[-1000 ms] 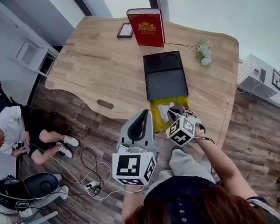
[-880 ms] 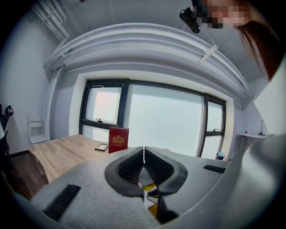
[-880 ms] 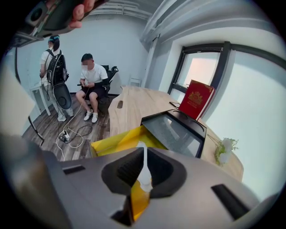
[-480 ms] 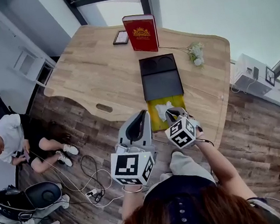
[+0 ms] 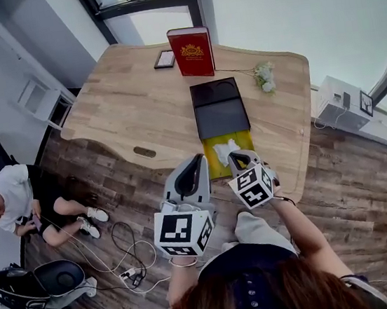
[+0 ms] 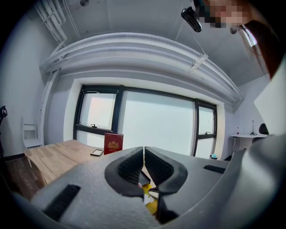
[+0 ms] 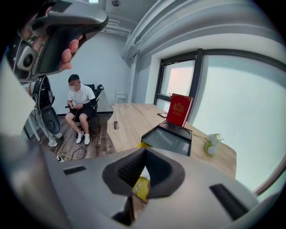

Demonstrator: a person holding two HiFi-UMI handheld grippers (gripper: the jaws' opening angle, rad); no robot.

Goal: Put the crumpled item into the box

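Left gripper (image 6: 144, 150) has its jaws pressed together on nothing, and so does the right gripper (image 7: 145, 153). Both hang by the near edge of the table (image 5: 138, 108). The crumpled white item (image 5: 227, 149) sits in the yellow box (image 5: 214, 169), touching the black tray (image 5: 221, 115).

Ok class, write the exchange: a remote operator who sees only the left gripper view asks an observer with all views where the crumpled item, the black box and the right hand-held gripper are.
Operator: Past my left hand-held gripper I mainly see a red book. Where's the crumpled item?
Observer: Head view: the white crumpled item lies on a yellow tray at the table's near edge.
Operator: And the black box?
Observer: The black box lies open just beyond the tray and looks empty.
Operator: The right hand-held gripper?
Observer: The right hand-held gripper is beside the crumpled item, jaws together.
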